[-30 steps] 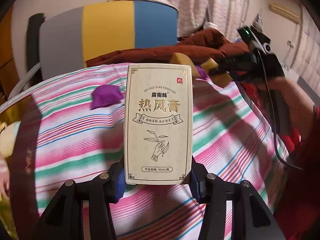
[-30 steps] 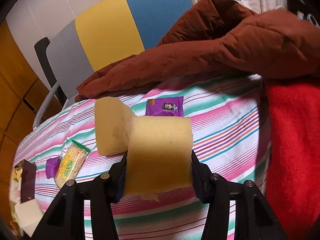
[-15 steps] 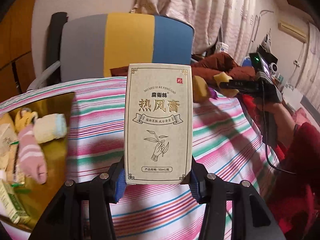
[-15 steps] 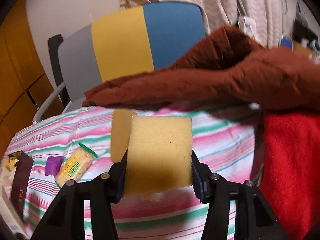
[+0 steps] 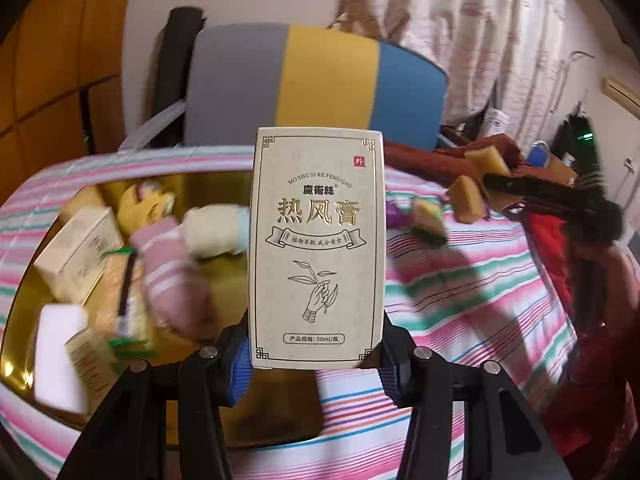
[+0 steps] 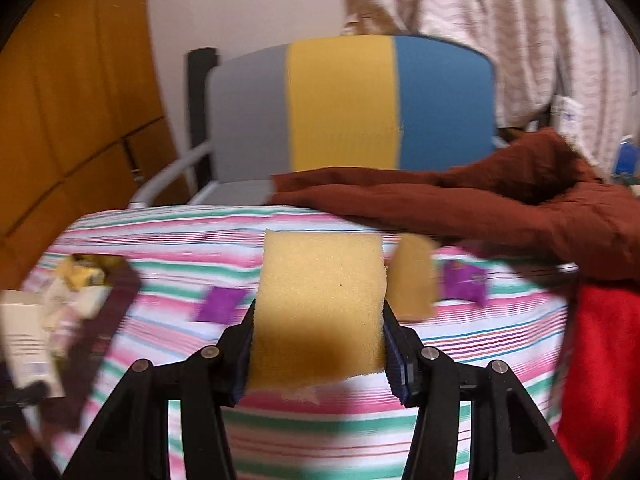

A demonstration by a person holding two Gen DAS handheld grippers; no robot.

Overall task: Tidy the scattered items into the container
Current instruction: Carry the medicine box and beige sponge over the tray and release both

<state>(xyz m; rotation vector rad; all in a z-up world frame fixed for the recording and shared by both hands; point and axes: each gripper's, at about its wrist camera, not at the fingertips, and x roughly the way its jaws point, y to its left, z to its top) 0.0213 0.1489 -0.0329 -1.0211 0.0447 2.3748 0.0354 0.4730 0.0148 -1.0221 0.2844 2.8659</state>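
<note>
My left gripper (image 5: 316, 364) is shut on a cream box with gold Chinese print (image 5: 316, 248), held upright above the striped cloth. The gold container (image 5: 224, 276) lies left of it, holding boxes, socks and packets. My right gripper (image 6: 320, 356) is shut on a yellow sponge (image 6: 320, 312); it also shows in the left wrist view (image 5: 486, 160), far right. A second yellow sponge (image 6: 414, 276) and purple packets (image 6: 466, 282) lie on the cloth behind it. The container's edge (image 6: 100, 308) shows at the left of the right wrist view.
A grey, yellow and blue chair back (image 5: 316, 88) stands behind the table. A brown jacket (image 6: 480, 204) lies on the far right of the cloth, with red fabric (image 6: 600, 360) at the right edge. A green-edged packet (image 5: 430, 222) lies on the cloth.
Both grippers have swung left. The gold container has come further into the left wrist view, and its edge has grown in the right wrist view. Both grips are unchanged.
</note>
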